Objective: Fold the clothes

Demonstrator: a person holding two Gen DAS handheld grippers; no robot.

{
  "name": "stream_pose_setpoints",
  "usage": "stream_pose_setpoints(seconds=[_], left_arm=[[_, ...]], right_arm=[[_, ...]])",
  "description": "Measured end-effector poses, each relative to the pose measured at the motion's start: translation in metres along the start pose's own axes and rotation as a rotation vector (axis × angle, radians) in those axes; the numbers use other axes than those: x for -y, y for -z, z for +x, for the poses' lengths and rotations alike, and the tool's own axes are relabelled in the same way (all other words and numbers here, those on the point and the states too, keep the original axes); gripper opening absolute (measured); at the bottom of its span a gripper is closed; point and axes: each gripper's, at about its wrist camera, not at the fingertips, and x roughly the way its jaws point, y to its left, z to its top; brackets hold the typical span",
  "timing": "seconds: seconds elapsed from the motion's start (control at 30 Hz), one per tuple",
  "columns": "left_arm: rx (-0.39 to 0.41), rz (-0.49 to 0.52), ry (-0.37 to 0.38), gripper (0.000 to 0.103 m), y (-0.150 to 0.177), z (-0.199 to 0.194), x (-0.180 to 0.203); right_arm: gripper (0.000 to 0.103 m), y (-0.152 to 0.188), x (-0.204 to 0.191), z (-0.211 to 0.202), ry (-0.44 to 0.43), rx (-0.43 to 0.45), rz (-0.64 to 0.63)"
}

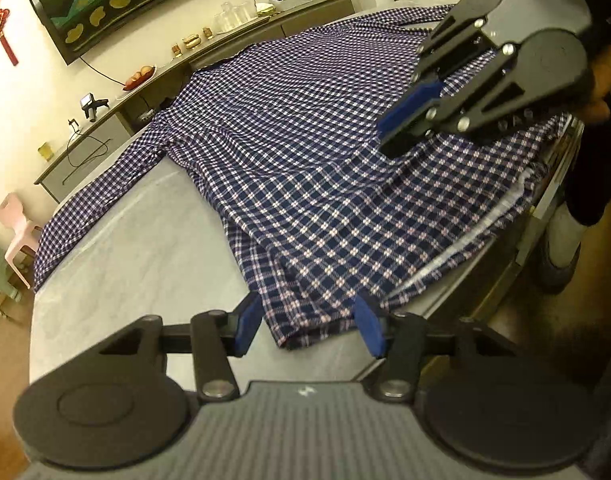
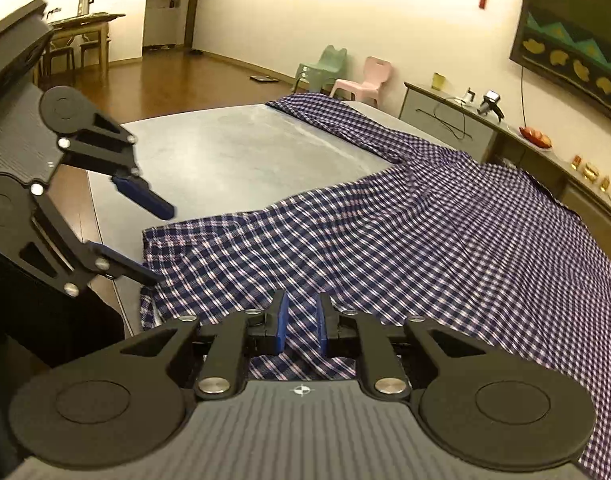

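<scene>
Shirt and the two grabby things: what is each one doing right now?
Checked shirt: spread flat on the table, unfolded, one sleeve stretched out, hem at the near edge.
Left hand-held gripper: open, fingers either side of the hem corner, nothing held.
Right hand-held gripper: partly open, shirt fabric between its fingers, not clamped.

Cream walls [image 2: 265, 8], wooden floor [image 2: 185, 80], long sideboard [image 1: 105, 132].
</scene>
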Motion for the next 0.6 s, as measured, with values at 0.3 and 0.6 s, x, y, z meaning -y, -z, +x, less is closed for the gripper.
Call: stream_pose_setpoints(seconds=[0.3,0.6], left_arm=[[-0.011,-0.083,0.053,0.000,-0.007,0.003,-0.011],[-0.062,-0.321,-0.046,0.013,0.004,-0.010,-0.024]], right_arm=[[0.037,0.021,0.014,0.008,-0.101,-0.065,0.135],[0.048,0.021,0.013,-0.003,-0.132,-0.079,0.168]])
